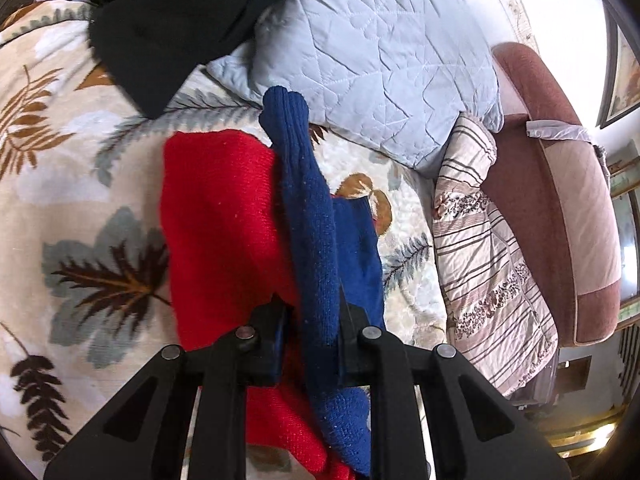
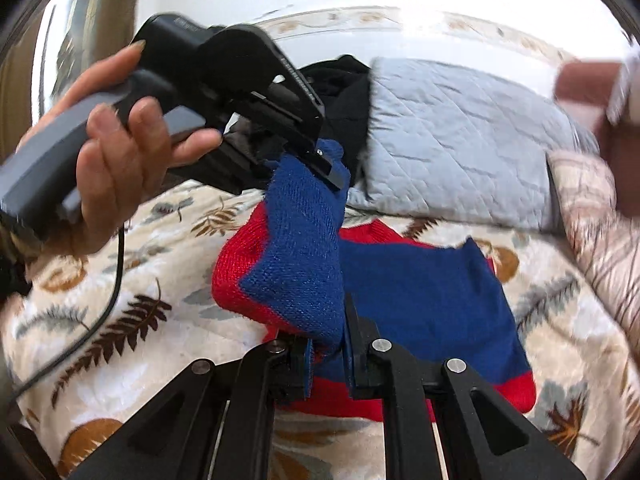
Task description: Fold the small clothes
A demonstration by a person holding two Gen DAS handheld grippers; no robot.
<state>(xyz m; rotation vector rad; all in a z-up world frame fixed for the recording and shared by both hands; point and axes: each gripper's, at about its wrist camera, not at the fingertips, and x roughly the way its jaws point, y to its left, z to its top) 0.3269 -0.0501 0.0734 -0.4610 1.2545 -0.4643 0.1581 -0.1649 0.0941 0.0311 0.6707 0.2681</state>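
- left wrist view: our left gripper (image 1: 312, 344) was clamped on a bunched blue fold of the red and blue knit garment (image 1: 216, 216), which ran up between the fingers. the rest of the garment hung down onto the leaf-print blanket (image 1: 60, 200), red part to the left of the fingers, blue part to the right.
- left wrist view: a grey quilted pillow (image 1: 380, 60) and a black cloth (image 1: 160, 40) lay beyond, near the garment's far end.
- right wrist view: our right gripper (image 2: 326, 356) was pinched shut on the near blue edge. the left gripper held the far end of the same raised fold, though blur made its pads hard to read.
- to do this fold well, we judged both grips should travel level and together, keeping the edge taut, so it lands square on the red body.
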